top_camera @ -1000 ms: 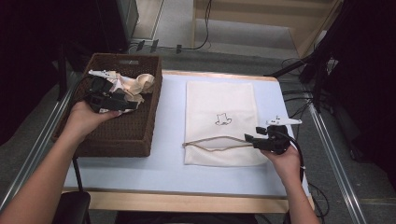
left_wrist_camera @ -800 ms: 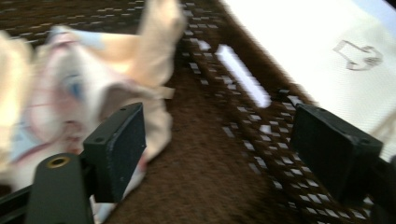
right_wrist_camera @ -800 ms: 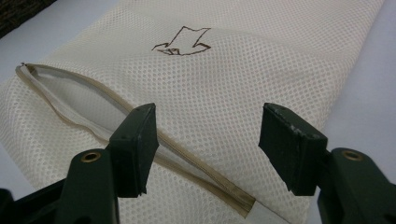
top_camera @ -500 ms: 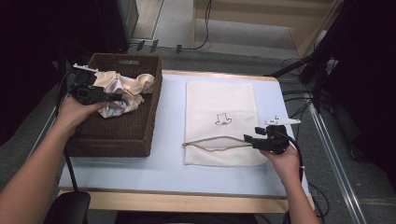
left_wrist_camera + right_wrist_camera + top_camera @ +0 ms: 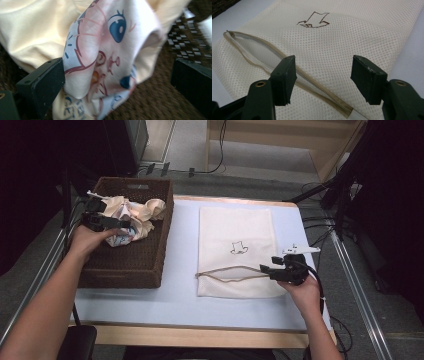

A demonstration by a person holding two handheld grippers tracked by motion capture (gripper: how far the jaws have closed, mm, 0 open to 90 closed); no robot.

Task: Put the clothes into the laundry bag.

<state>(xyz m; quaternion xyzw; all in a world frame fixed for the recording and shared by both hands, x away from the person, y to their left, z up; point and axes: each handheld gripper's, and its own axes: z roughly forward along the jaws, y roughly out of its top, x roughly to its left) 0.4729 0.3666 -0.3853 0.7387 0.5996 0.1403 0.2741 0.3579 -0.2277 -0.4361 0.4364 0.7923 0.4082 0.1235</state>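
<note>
I am spreading my left gripper (image 5: 117,82) wide around the soft, crumpled cream cartoon-print cloth (image 5: 110,50) between its jaws. Light and floppy, it probably wants pinching at a bunched fold. My right gripper (image 5: 322,80) is hovering open above the cream mesh zip bag (image 5: 352,37).

Left gripper (image 5: 111,223) at far left, right gripper (image 5: 266,270) at near right, both with jaws spread, forearms extended.

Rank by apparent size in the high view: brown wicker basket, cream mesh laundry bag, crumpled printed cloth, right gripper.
1. Cream mesh laundry bag and brown wicker basket: similar footprint, too close to rank.
3. Crumpled printed cloth in the basket.
4. Right gripper, smallest.
</note>
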